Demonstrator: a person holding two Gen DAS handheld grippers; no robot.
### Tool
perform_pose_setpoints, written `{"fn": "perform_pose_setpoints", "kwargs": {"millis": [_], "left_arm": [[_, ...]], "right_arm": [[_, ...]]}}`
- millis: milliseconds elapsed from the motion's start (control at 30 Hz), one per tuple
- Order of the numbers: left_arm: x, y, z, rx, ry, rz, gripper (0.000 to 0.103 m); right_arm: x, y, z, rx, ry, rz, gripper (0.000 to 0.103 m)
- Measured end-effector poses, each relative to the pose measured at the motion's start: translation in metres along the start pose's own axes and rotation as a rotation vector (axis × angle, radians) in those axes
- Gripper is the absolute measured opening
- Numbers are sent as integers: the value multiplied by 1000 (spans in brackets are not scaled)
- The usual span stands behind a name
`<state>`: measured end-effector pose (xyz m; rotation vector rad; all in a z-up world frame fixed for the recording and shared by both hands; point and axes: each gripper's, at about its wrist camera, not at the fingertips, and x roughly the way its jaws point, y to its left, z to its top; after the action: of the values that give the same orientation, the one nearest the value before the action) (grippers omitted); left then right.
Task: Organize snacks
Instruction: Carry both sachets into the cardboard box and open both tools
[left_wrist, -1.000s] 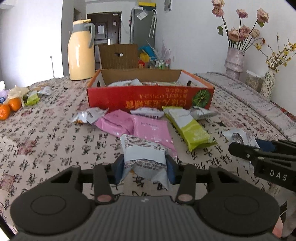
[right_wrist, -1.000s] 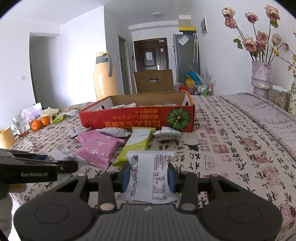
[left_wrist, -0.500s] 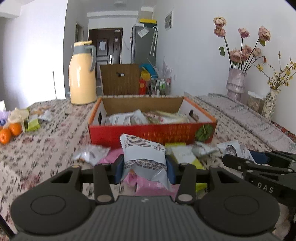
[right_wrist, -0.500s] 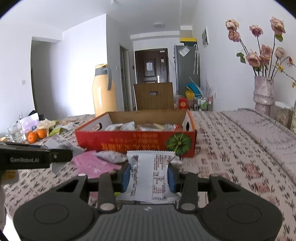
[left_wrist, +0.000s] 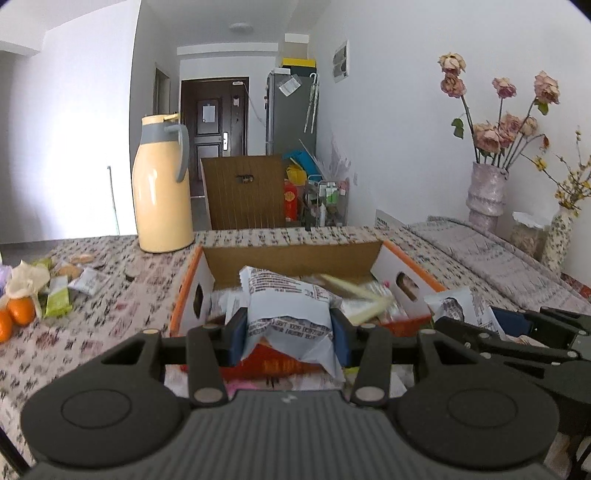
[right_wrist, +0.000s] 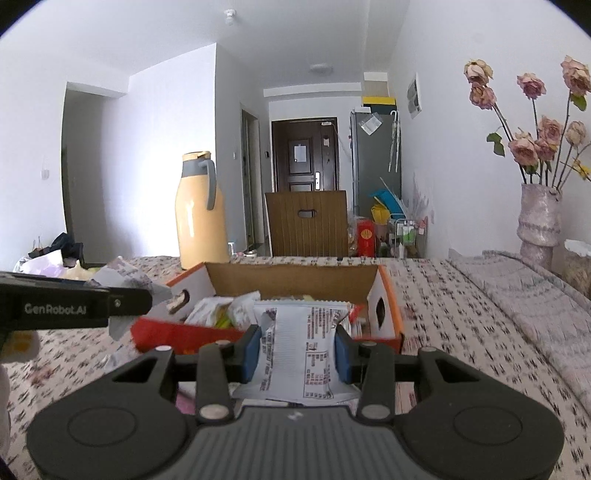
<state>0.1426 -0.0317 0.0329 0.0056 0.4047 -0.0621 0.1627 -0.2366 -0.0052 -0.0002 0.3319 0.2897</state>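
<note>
While each tool (left_wrist: 288, 334) (right_wrist: 298, 349) clamps its crinkly white snack packet (left_wrist: 286, 306) (right_wrist: 303, 347), the open red cardboard box (right_wrist: 266, 332) sits dead ahead, mid-frame, right tool nearer.

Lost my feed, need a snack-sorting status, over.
Left tool shut on white snack packet. Right tool shut on printed snack packet. Both at the orange box. Nothing in the way.

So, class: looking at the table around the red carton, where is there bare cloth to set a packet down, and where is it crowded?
Free: the cloth right of the red carton, out to the folded blanket; also the stretch between carton and oranges. Crowded: inside the carton, and the far left corner by the yellow flask, strewn with wrappers.
</note>
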Motion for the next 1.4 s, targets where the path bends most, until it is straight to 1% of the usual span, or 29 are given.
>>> {"fn": "perform_pose_setpoints", "kwargs": {"millis": [333, 600, 800, 900, 1000, 1133, 1200, 1267, 1300, 1333, 1367, 1400], "left_arm": [[44, 4, 33, 1, -11, 26, 46], [83, 6, 45, -6, 7, 48, 46], [111, 13, 41, -32, 37, 60, 46], [122, 18, 35, -47, 62, 65, 46], [131, 20, 29, -46, 87, 61, 46], [135, 21, 25, -45, 105, 51, 47], [135, 21, 24, -46, 105, 48, 50], [132, 21, 23, -49, 89, 60, 58], [131, 22, 24, -52, 85, 60, 61], [130, 22, 24, -56, 80, 61, 70], [129, 22, 25, -59, 74, 68, 80], [128, 22, 24, -59, 64, 78, 83]], "right_arm": [[55, -6, 28, -30, -19, -2, 40], [97, -10, 45, -60, -16, -14, 40], [123, -16, 44, -20, -17, -27, 40], [132, -22, 37, -8, 8, -25, 40], [137, -28, 33, 7, 29, -28, 40], [137, -27, 30, 1, 34, -32, 41], [137, -26, 29, -3, 39, -30, 43], [137, -26, 29, -3, 42, -31, 42], [138, -27, 29, -1, 43, -31, 44], [137, -27, 28, 1, 44, -31, 50], [136, -28, 28, 1, 43, -34, 53], [135, -28, 28, 3, 40, -36, 59]]}}
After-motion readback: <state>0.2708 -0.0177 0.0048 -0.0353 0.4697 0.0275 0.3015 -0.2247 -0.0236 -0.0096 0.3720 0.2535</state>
